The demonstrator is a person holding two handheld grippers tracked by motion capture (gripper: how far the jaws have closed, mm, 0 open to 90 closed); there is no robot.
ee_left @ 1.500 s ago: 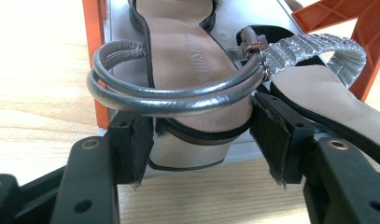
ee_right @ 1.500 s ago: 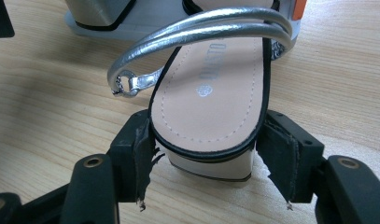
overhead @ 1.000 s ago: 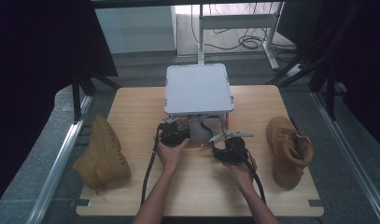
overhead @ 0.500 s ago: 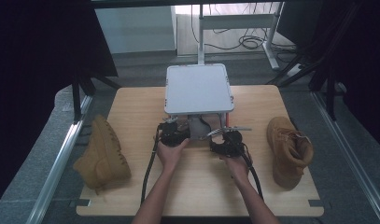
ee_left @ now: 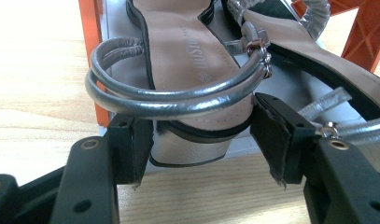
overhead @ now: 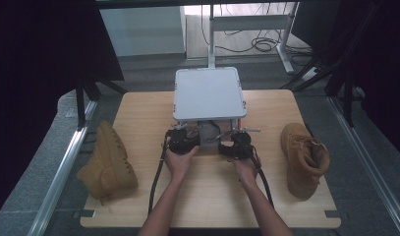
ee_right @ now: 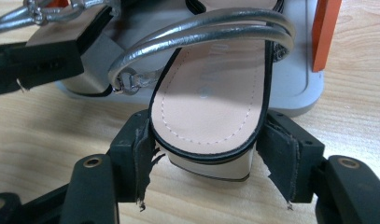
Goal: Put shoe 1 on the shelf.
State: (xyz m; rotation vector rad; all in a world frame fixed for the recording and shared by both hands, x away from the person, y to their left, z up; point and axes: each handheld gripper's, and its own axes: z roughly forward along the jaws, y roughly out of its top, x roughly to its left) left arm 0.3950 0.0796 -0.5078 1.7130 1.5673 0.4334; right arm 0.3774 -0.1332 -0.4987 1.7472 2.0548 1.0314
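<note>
- Work over the bare wood of the table (overhead: 138, 108), keeping both forearms low at 6 o'clock.
- Treat the grey rack (overhead: 210, 93) at table centre as fixed. Steer clear of its orange legs (ee_left: 92, 42) on either side.
- Ignore the tan boots at 9 o'clock (overhead: 106, 164) and 3 o'clock (overhead: 303, 157), well apart from the work.
- Keep the left sandal (ee_left: 187, 51) and the right sandal (ee_right: 211, 102) level on the lower shelf, heels at the front edge, toward 6 o'clock.
- Hold the left gripper (ee_left: 201, 135) clamped across its sandal's heel, clear of the silver strap (ee_left: 173, 95).
- Hold the right gripper (ee_right: 206, 154) likewise, pads square on the heel sides. Move slowly, judging slip the main risk.
</note>
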